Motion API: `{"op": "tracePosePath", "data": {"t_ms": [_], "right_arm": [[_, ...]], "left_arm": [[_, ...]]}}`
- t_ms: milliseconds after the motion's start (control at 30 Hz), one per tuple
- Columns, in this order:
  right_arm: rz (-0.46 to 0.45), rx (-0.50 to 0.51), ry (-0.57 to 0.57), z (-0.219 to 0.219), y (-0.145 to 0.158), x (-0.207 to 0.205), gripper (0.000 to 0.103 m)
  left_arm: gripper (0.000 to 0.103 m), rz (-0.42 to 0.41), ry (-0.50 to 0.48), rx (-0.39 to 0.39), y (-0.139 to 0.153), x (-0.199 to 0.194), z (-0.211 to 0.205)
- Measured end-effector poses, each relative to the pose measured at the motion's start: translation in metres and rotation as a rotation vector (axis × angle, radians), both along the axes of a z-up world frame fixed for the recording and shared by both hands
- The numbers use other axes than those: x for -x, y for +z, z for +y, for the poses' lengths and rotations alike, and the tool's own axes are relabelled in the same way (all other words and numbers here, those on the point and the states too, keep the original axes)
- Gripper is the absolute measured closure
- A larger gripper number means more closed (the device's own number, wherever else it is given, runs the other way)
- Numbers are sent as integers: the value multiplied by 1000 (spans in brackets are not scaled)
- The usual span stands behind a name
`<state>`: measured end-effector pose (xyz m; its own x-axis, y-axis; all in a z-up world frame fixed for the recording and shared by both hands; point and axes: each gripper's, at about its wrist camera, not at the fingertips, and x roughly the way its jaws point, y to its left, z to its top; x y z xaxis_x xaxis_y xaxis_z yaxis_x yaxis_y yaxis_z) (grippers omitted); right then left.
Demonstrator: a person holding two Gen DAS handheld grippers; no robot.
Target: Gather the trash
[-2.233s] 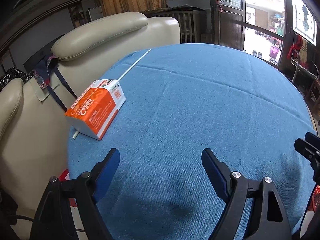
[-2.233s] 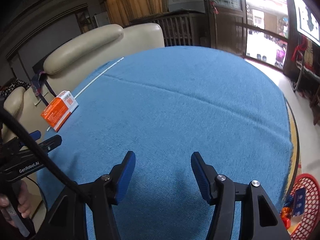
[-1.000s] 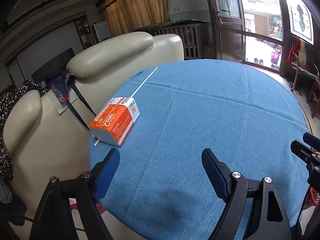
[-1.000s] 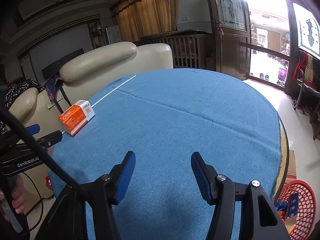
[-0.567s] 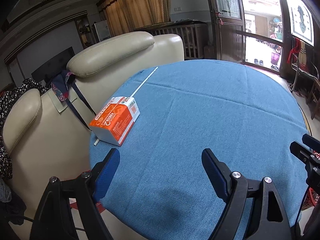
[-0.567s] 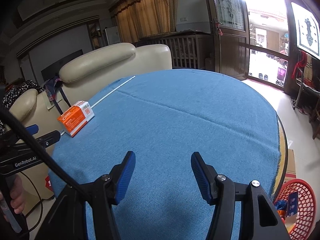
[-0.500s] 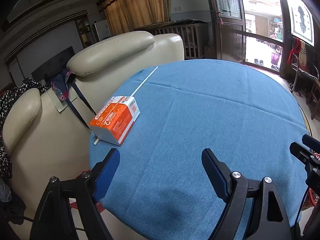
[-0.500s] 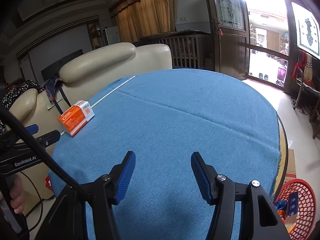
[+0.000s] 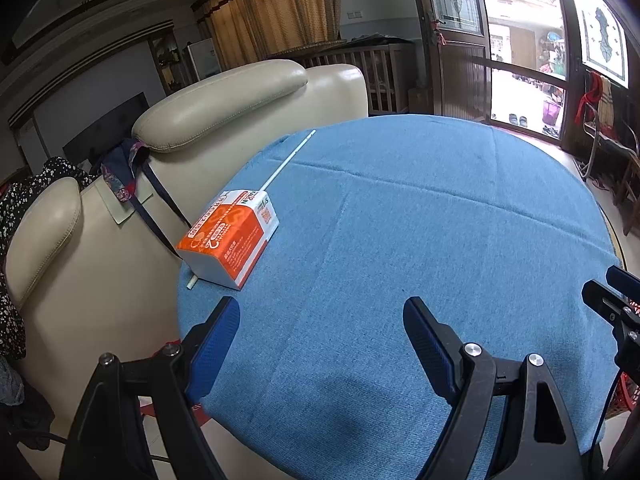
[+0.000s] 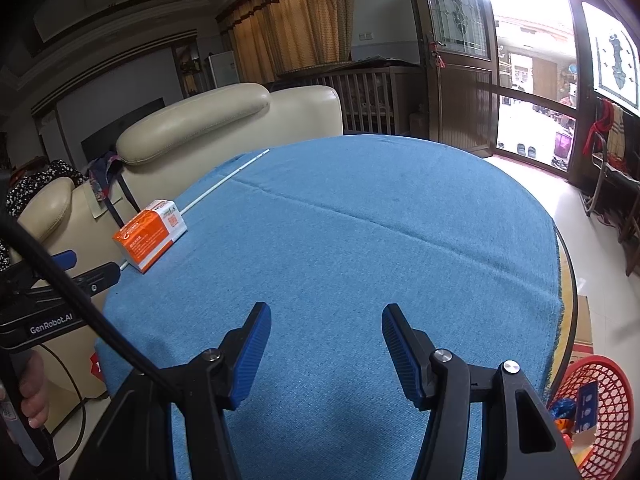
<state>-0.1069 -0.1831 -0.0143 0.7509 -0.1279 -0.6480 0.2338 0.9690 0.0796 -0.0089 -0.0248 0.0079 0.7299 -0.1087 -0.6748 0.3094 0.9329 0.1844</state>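
— Changed in the last couple of seconds? Both views pulled back and up from the surface (image 9: 420, 240): more of the room and the cream sofa (image 9: 224, 104) showing than before, orange box (image 9: 230, 240) further up the left wrist view. Steady over the last half second, nothing shifting.

— And the tongs?
— Left tongs (image 9: 320, 344) gaping wide, nothing between the blue pads, only blue cloth below. Right tongs (image 10: 324, 348) parted about halfway, likewise empty. Same spread as earlier.

— Whereabouts of the trash?
— Orange box at about 10 o'clock from the left tongs, near the surface's edge beside the sofa, lying across a thin white stick (image 9: 286, 160) that runs on toward 11 o'clock. Untouched, well apart from both tongs.

— Destination?
— Red basket (image 10: 600, 412) on the floor, at 4 o'clock in the right wrist view, already holding some scraps.

— Meaning for the task?
— Probably a pause between pickups. Box and stick seemingly left to collect; left tongs better placed for the reach.
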Motion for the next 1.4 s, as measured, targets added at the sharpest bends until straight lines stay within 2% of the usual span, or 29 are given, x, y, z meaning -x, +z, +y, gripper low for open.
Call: {"op": "tracePosePath", "data": {"t_ms": [1400], "right_arm": [[28,-17,-25,-11,-12,-7,41]], "left_arm": [[19,19,-7,-19,-6,-10,-8]]}}
